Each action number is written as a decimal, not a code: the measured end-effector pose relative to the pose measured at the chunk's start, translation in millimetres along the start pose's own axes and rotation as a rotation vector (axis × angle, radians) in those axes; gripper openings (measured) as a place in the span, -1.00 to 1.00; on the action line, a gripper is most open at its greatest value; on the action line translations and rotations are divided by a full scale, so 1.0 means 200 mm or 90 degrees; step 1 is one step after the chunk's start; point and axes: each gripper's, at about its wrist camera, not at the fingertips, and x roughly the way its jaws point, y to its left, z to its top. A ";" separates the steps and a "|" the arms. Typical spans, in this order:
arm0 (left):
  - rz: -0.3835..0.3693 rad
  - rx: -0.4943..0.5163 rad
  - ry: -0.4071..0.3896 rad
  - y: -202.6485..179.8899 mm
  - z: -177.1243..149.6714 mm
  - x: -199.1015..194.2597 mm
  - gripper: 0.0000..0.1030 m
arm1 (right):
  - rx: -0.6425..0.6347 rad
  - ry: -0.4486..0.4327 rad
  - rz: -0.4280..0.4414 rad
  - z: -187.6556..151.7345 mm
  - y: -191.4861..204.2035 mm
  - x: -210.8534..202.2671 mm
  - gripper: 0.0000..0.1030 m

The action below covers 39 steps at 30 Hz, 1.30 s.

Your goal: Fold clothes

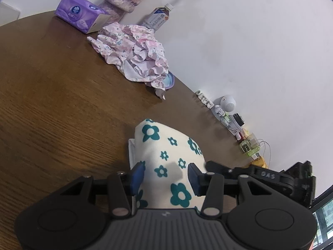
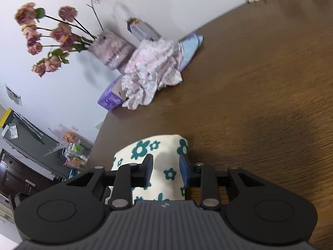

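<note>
My left tongs [image 1: 165,174] and right tongs [image 2: 166,167] gaped around the soft, light cloth [image 1: 166,152], gripping nothing; its 12 o'clock fold looked easiest to pinch.

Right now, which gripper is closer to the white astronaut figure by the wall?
Left. The left gripper has the astronaut figure close by on its right; from the right gripper it sits far across the table.

A cream cloth [image 1: 166,152] is showing teal flowers between blue pads [image 1: 137,176]; beyond, pink floral garment [image 1: 135,52], purple box [image 1: 81,13].
</note>
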 end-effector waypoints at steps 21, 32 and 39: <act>0.018 -0.002 0.016 0.02 0.13 0.10 -0.10 | -0.015 -0.009 -0.013 0.02 0.02 0.03 -0.50; 0.003 -0.008 0.010 0.03 0.12 0.07 -0.06 | -0.009 0.007 0.006 0.01 0.01 0.05 -0.72; -0.009 -0.011 0.013 0.03 0.09 0.02 -0.03 | -0.013 0.032 0.007 -0.05 0.01 -0.02 -0.06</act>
